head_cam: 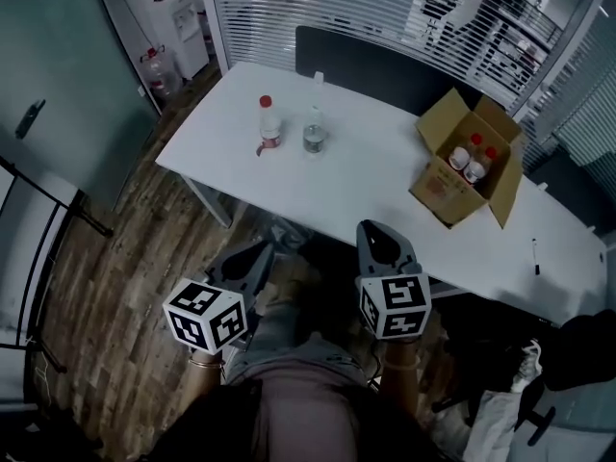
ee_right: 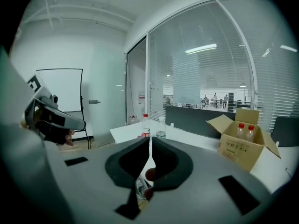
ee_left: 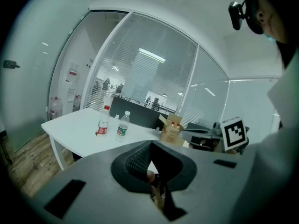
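Listing by view.

Head view: left hand-held gripper (head_cam: 258, 256) and right hand-held gripper (head_cam: 381, 241), both held low before the person, short of the tabletop (head_cam: 375, 166) edge and well apart from everything on it. Red-capped bottle (head_cam: 269, 123) and white-capped bottle (head_cam: 314, 129) stand upright, just beside each other, toward the left end. Cardboard box (head_cam: 445, 186) sits at the right with its flaps open (more red-capped bottles inside).

Left gripper view: jaws pressed together, nothing between them. Red-capped bottle (ee_left: 103, 122) and white-capped bottle (ee_left: 122, 126) stand ahead on the tabletop.

Right gripper view: jaws together bar a thin slit, empty. The same pair stands ahead, the box to the right.

Handling, as judged: thin smooth plastic, probably light, likely to dent under a hard squeeze and to tip if nudged near the cap. Best hold is across the labelled mid-body.
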{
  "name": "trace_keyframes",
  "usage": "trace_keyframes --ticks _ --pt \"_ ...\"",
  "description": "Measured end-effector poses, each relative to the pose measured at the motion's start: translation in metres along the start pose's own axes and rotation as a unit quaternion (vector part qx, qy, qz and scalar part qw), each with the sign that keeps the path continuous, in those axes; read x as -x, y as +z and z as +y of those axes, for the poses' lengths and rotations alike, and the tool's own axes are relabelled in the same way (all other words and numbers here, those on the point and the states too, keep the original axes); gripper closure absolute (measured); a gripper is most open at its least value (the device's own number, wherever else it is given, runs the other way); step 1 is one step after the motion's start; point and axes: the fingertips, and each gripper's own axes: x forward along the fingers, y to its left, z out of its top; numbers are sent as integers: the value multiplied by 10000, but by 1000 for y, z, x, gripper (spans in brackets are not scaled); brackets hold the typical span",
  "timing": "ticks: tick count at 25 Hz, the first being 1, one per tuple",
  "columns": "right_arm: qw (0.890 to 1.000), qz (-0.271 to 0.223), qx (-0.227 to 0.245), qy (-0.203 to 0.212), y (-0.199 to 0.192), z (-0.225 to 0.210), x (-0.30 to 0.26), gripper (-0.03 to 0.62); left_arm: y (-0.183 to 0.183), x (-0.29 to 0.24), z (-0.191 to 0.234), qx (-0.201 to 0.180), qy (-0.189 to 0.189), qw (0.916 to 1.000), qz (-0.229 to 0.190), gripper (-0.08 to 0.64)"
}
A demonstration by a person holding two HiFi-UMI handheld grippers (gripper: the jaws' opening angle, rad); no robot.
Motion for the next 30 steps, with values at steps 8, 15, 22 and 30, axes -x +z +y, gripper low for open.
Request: trace_keyframes --ticks 8,15,22,30 --pt "9998 -87 -76 -168 -11 -4 35 555 -13 12 -24 0 -98 9999 -58 554" --pt "9990 -198 -207 -343 -21 -17 68 555 -22 12 -50 -69 -284 9996 -21 554" --pt "9951 -345 -578 -722 -31 -50 101 555 -29 -12 -86 -238 -691 9971 196 554" --pt "9841 -463 -1020 -1377 -43 -108 126 554 -24 -68 -123 -516 -1336 9885 486 554"
